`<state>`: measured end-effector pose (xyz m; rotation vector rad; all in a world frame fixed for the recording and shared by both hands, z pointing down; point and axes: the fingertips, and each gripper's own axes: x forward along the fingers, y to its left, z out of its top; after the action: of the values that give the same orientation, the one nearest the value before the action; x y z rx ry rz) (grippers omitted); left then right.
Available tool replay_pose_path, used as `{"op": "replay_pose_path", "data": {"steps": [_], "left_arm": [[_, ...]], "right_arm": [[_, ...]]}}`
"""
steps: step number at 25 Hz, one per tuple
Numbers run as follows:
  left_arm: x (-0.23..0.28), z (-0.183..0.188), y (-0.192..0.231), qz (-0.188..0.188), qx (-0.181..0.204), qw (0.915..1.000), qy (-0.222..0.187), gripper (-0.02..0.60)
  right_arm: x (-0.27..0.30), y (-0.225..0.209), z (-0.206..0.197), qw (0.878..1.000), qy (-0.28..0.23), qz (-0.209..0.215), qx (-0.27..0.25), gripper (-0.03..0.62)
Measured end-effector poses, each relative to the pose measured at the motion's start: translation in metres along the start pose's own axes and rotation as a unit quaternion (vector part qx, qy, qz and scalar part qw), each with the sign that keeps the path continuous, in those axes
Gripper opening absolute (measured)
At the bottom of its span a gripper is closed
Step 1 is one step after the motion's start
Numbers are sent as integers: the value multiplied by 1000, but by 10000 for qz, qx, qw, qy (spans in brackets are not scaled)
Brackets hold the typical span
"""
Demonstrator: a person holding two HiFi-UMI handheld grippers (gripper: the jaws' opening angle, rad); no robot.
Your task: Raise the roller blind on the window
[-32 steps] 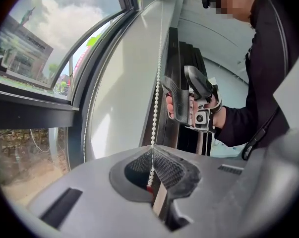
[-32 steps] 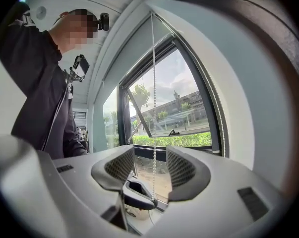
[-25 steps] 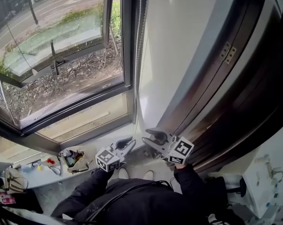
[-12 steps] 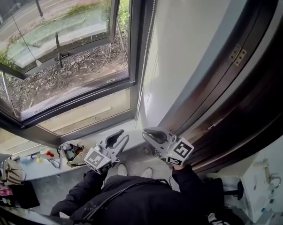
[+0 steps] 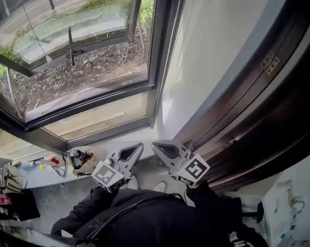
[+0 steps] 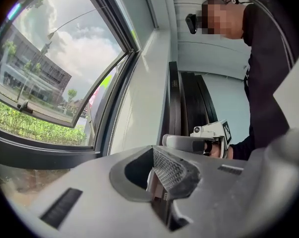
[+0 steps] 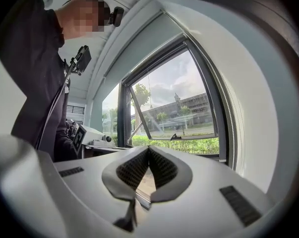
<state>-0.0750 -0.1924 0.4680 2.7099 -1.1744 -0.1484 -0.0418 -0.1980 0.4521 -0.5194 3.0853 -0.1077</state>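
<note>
At the near left, a cluttered desk (image 5: 47, 181) is being shown below the window (image 5: 72, 45), whose sash is being held tilted open toward the outside. The left gripper (image 5: 138, 148) is being carried level on a dark-sleeved arm (image 5: 88, 215) and pointed toward the window. Its jaws have just been closing and are being pressed together with nothing between them. Just beside it to the right, the right gripper (image 5: 157, 147) is being held the same way, its jaws likewise just closed and clenched on nothing. The roller blind's bead chain (image 5: 171, 50) is hanging along the right edge of the window frame, beyond both grippers and touched by neither. Further right, a white wall (image 5: 211, 50) is being bordered by a dark wooden door frame (image 5: 262, 107).
</note>
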Motion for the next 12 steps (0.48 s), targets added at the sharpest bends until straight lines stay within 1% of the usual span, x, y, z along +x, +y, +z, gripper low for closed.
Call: {"op": "replay_pose_path", "data": {"steps": [5, 9, 12], "left_arm": [[-2, 11, 0, 75, 105, 9998, -115, 6], [-2, 18, 3, 137, 171, 9996, -183, 6], [-1, 21, 4, 134, 220, 9995, -154, 6]], "right_arm": [[-2, -7, 13, 9992, -225, -337, -73, 6], [-2, -9, 14, 9992, -236, -324, -51, 6], [-2, -8, 17, 9994, -205, -259, -71, 6]]}}
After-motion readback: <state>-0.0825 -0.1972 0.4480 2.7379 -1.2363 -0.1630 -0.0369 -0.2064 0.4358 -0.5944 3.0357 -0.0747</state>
